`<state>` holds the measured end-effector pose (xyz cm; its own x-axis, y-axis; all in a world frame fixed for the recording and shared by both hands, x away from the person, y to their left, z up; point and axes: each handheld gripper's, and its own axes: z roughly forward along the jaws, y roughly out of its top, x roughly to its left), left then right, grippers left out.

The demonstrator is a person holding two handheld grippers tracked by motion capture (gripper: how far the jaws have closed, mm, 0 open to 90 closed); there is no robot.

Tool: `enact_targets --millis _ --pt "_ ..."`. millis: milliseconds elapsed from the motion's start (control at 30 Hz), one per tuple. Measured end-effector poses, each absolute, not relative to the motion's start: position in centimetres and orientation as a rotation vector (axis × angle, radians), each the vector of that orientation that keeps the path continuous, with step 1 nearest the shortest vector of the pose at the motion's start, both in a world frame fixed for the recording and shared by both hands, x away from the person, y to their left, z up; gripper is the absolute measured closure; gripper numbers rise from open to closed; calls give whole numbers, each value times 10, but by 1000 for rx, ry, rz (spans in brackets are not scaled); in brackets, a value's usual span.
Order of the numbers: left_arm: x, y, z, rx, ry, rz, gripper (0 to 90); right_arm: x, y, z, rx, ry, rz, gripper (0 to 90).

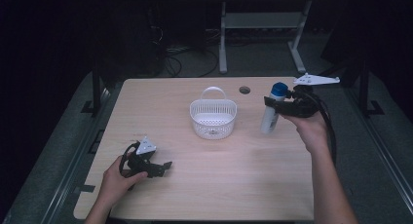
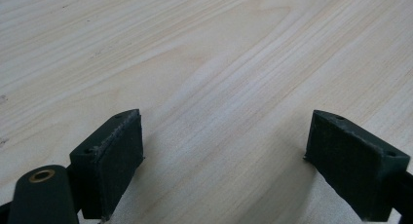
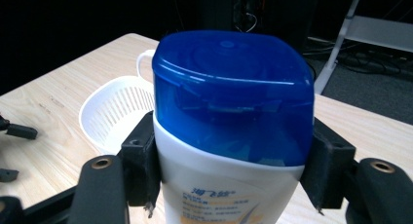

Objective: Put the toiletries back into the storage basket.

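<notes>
The right hand-held gripper (image 1: 278, 106) is clamped on the blue-capped shampoo bottle (image 1: 271, 112), at three o'clock from the white basket (image 1: 213, 118). Gripped just below its cap, the bottle could swing, clip the rim and topple it. The left hand-held gripper (image 1: 164, 166) rests apart on the surface (image 1: 234, 180).

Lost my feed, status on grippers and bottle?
Right gripper shut on bottle, lifted. Left gripper open, on table. Basket empty, unobstructed.
</notes>
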<state>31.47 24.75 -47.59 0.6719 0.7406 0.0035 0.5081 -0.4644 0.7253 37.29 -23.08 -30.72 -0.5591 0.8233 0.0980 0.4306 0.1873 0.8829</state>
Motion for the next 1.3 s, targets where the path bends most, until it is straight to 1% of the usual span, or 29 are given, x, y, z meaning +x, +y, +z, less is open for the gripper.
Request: enact_targets --millis 467,900,1300 --pt "315 248 -476 2165 957 418 132 386 -212 -294 1153 2078 1369 349" --pt "315 247 -476 2166 952 415 132 398 -187 -281 1098 2088 1384 350" --pt "315 247 -476 2168 947 414 133 407 -162 -275 1057 2109 1389 349"
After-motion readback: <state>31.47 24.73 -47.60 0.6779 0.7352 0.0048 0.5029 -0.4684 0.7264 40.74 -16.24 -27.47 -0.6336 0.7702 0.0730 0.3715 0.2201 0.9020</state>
